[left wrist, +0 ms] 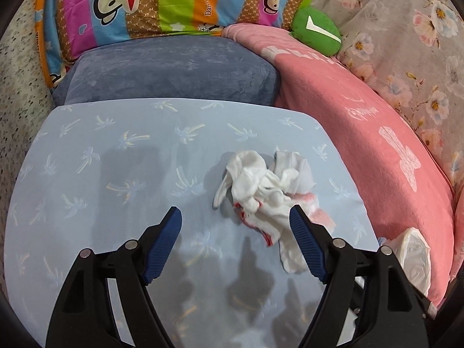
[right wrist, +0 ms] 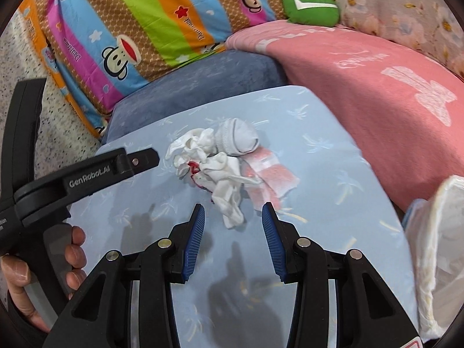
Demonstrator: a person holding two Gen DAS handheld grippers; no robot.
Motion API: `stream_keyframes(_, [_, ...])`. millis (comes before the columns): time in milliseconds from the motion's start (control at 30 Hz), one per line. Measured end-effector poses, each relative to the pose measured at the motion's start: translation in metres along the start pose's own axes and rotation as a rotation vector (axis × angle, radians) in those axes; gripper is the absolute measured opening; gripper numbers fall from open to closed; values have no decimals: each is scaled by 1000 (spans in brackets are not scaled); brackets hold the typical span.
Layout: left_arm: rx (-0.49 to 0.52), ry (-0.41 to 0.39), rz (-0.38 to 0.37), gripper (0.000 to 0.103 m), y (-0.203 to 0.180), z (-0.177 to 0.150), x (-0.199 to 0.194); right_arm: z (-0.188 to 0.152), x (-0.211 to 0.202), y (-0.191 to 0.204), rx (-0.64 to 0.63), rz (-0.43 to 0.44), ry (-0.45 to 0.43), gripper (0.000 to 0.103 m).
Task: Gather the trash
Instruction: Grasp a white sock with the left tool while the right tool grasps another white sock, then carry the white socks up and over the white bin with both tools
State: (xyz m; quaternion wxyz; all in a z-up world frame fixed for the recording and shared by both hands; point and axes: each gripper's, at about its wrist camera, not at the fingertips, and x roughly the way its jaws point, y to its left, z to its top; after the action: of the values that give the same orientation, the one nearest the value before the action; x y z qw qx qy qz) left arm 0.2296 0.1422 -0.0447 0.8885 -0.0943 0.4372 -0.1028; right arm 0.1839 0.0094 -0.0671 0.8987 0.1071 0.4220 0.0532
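Left hand-held gripper [left wrist: 235,217] hovering open, right hand-held gripper [right wrist: 233,214] also gaping, nothing gripped. Crumpled white pile [left wrist: 266,191] w/ pink scrap lying mid-bench [left wrist: 87,174], just ahead. Risking partial grab: loose pieces prob. separating, dropping, or snagging bench cover.

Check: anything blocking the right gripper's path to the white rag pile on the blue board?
Nothing visible. The right gripper is open, with bare blue board between its fingertips and the near end of the crumpled white rags. The left gripper sits off to the side.
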Motion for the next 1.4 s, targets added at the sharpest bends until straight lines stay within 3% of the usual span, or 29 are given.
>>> stream_keyframes(367, [-1,46,-44,72,3,20,43,16,61,11,23,15,59,41])
stream_keyframes(467, [5,61,-62,60,3,20,49,17,68,9,31,17,70,32])
stream_keyframes(600, [7,87,-97,33,5,19,53,16,75,8,38,23,92,14])
stream_keyframes(700, [21,80,-110,17,3,16,48,14,75,8,36,28,96,10])
stream_keyframes(767, [23,74,-113,13,2,15,44,12,72,9,35,33,95,9])
stream_keyframes(1400, [48,14,-155,9,-26,-8,-28,-5,-9,10,49,53,-21,7])
